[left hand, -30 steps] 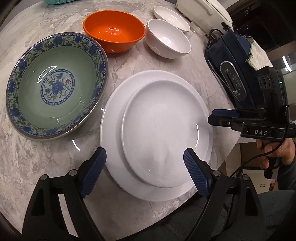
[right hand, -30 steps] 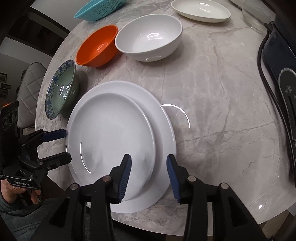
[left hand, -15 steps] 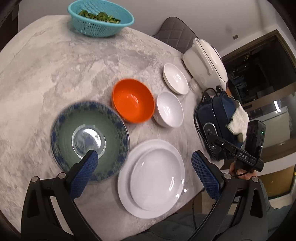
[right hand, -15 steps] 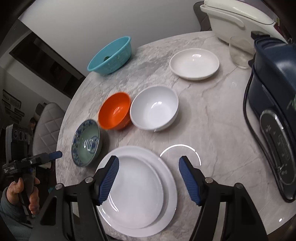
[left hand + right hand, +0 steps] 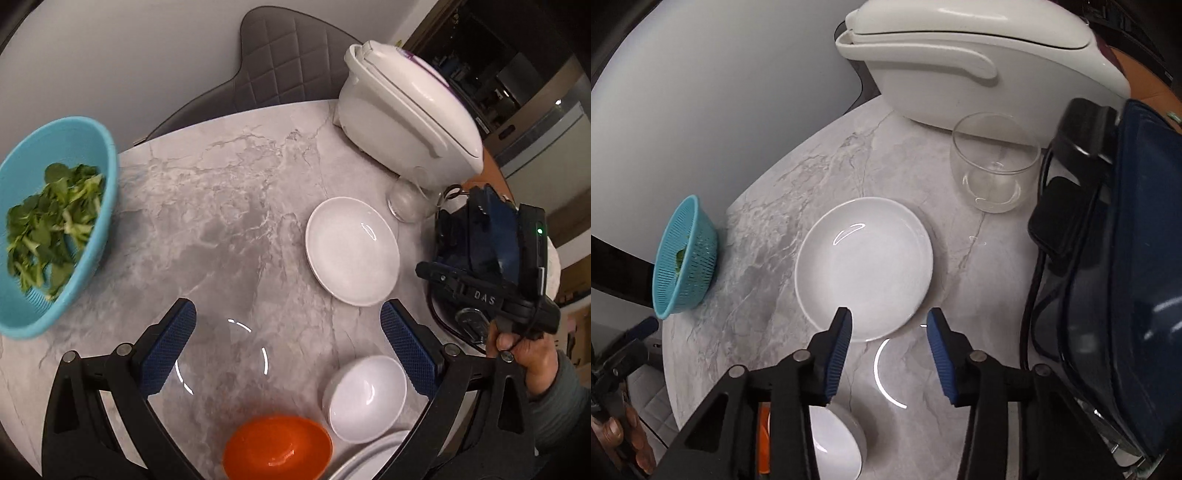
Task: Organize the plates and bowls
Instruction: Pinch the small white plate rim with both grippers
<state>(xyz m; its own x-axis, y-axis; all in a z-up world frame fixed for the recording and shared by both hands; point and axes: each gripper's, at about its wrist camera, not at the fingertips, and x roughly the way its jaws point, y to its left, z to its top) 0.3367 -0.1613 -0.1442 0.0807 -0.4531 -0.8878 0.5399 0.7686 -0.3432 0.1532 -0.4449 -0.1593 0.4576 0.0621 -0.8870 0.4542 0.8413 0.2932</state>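
Now both hands have left the stacked plates: right hand-held gripper, closing yet empty, nears the small white plate at twelve o'clock; left hand-held gripper gapes empty.

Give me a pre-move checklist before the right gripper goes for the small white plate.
1. Right gripper empty: ok, nothing between the jaws, which are closing.
2. Small white plate empty and flat on the table: ok.
3. Jaws lined up on the plate's near rim: ok, rim sits just ahead of the fingertips.
4. Clear glass apart from the plate: ok, a gap shows.
5. Left gripper out of the way: ok, open, empty, over bare marble.
6. Stacked plates free to receive it: cannot tell, only an edge shows.
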